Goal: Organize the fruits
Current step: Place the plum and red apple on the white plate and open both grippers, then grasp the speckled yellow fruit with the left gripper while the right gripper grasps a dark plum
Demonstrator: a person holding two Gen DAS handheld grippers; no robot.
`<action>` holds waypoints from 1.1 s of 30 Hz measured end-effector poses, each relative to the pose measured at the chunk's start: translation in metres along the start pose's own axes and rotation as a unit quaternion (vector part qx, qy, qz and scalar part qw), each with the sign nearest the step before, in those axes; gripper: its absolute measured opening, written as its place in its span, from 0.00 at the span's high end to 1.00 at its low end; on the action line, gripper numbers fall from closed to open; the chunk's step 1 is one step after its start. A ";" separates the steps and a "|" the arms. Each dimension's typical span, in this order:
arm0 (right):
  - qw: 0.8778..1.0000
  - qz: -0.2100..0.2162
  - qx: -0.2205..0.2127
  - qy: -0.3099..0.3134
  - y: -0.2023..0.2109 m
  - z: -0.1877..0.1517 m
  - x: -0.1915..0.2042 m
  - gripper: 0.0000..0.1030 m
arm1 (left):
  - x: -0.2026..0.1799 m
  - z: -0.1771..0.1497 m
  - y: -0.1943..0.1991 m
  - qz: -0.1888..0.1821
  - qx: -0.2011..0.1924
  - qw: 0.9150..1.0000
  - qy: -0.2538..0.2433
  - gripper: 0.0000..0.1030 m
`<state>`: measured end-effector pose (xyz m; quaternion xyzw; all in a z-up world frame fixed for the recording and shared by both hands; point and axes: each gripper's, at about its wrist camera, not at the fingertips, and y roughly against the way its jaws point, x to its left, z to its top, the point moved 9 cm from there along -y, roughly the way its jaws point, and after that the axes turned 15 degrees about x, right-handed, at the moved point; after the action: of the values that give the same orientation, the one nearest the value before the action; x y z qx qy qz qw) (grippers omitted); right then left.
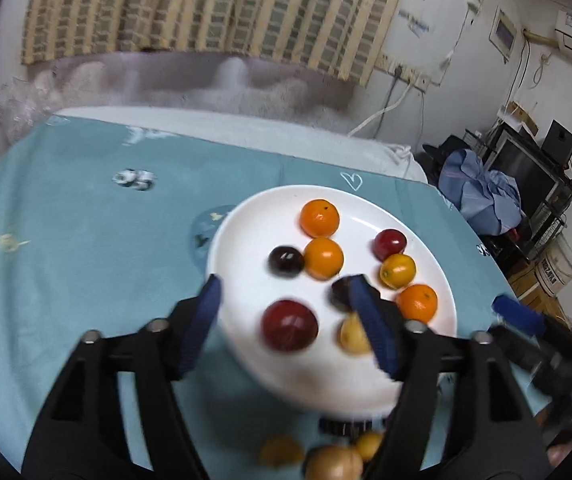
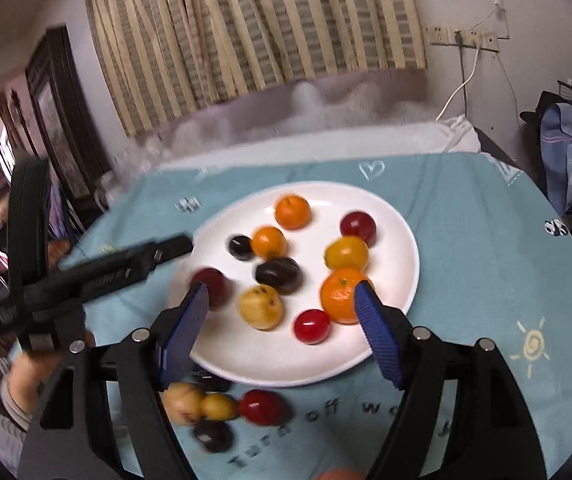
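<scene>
A white plate (image 1: 245, 292) (image 2: 402, 256) on the teal cloth holds several small fruits: oranges (image 1: 319, 218) (image 2: 292, 211), dark plums (image 1: 285, 261) (image 2: 278, 275), red fruits (image 1: 289, 325) (image 2: 312, 326) and a yellow one (image 2: 261, 306). My left gripper (image 1: 286, 320) is open and empty, its jaws either side of the plate's near left part, around the big red fruit. My right gripper (image 2: 281, 316) is open and empty over the plate's near edge. The left gripper also shows at the left in the right wrist view (image 2: 173, 246). Loose fruits (image 2: 261, 407) (image 1: 334, 462) lie on the cloth before the plate.
The teal cloth (image 1: 85, 220) (image 2: 486, 260) covers a round table. A white blanket (image 1: 245, 128) lies behind it below striped curtains. Blue clothes (image 1: 482, 196) and a TV stand are at the right. A hand in a white sleeve (image 2: 1, 396) holds the left gripper.
</scene>
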<state>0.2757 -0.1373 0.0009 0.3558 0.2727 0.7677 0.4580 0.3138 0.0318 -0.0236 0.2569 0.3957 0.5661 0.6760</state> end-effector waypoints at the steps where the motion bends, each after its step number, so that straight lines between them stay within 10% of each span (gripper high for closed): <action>1: 1.000 0.002 0.002 -0.007 0.006 -0.005 0.001 0.10 | 0.002 -0.007 0.008 0.010 -0.004 1.000 0.000 0.24; 11: 0.997 0.027 0.004 -0.077 0.024 -0.057 -0.024 0.02 | -0.008 -0.109 0.014 0.040 0.046 0.998 -0.033 0.20; 33: 0.993 0.032 0.014 -0.114 0.019 -0.055 -0.041 0.02 | 0.000 -0.116 -0.003 0.110 0.063 0.989 -0.080 0.05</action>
<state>0.2359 -0.1880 -0.0296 0.4558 0.2176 0.7323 0.4568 0.2195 0.0193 -0.0901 0.3849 0.3445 0.5885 0.6219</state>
